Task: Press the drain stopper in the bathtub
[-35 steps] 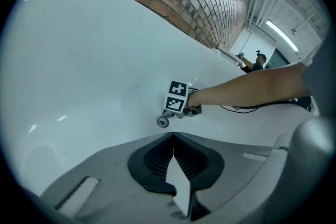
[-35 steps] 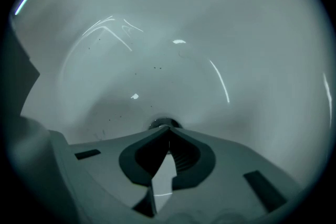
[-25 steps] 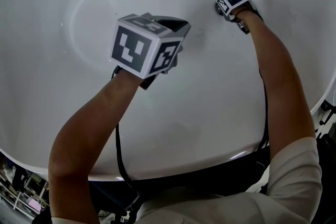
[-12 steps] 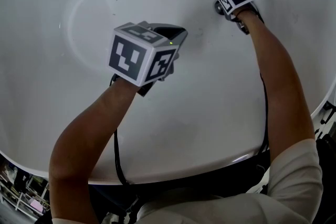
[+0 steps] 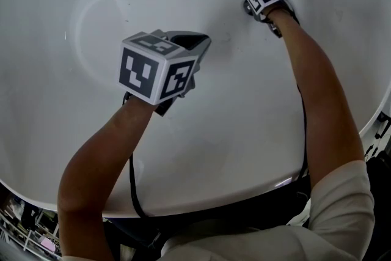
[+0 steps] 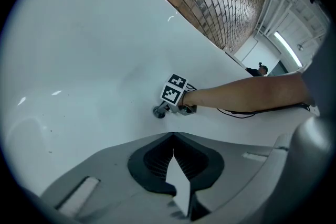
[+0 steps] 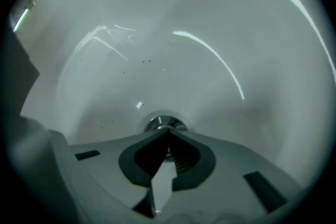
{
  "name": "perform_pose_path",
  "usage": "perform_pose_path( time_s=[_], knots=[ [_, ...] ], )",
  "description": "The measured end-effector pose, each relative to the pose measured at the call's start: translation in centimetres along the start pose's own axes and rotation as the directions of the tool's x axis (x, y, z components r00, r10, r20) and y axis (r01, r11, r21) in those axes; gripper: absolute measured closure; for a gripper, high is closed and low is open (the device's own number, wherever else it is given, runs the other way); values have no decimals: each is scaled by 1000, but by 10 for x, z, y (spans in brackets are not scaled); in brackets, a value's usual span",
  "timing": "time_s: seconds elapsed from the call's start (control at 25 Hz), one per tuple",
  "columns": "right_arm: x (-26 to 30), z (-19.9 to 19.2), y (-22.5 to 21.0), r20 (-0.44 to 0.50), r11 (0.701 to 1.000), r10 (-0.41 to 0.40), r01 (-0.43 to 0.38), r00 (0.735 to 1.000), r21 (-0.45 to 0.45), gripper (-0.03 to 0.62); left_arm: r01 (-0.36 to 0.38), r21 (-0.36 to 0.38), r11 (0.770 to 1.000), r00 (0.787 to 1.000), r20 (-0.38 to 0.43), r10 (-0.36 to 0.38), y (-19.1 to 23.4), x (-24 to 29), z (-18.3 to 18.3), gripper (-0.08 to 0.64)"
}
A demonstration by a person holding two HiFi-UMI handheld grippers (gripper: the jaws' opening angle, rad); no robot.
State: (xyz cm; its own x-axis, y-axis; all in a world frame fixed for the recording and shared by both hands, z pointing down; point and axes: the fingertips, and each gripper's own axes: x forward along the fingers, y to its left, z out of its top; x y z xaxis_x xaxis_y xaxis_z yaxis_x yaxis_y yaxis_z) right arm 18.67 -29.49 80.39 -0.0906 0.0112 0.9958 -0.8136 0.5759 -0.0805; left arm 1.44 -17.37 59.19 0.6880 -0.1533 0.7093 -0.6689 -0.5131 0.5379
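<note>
Nearest the person, the left gripper (image 5: 194, 44) hung over the floor of the white bathtub (image 5: 73, 131), jaws together on nothing, well apart from the drain. Farther out, the right gripper (image 7: 169, 132), jaws likewise together and empty, had its tips at the near rim of the chrome drain stopper (image 7: 160, 124), which sat in the tub floor just ahead of them — so this hand looked the better placed for the push. The tub looked dry and held nothing else but a few dark specks (image 7: 146, 61).
</note>
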Motion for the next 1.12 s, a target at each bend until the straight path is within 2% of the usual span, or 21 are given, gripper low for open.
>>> perform_pose_path(
  time_s=[0.16,0.36,0.48,0.64,0.96,1.12],
  knots=[
    [-1,-1,-3,-3,1000,3,-3,1000,-5,572,-7,0,1000,1000,1,7,1,-2,3,555],
    [-4,-1,-2,-26,998,-42,40,999,-57,572,-19,0,1000,1000,-2,19,4,-9,7,555],
    [-8,-2,-2,-20,998,-43,42,999,-51,572,-28,3,1000,1000,2,28,2,-13,11,555],
    [-11,-2,-3,-7,999,-34,34,999,-31,572,-29,9,1000,999,20,29,-2,-17,15,555],
    [-15,-3,-4,-40,996,-68,66,997,-64,577,-47,-19,999,997,60,48,-1,-30,26,555],
    [-34,9,-6,-25,995,-76,74,997,-69,577,-60,-22,998,994,91,62,-2,-40,36,555]
  ],
)
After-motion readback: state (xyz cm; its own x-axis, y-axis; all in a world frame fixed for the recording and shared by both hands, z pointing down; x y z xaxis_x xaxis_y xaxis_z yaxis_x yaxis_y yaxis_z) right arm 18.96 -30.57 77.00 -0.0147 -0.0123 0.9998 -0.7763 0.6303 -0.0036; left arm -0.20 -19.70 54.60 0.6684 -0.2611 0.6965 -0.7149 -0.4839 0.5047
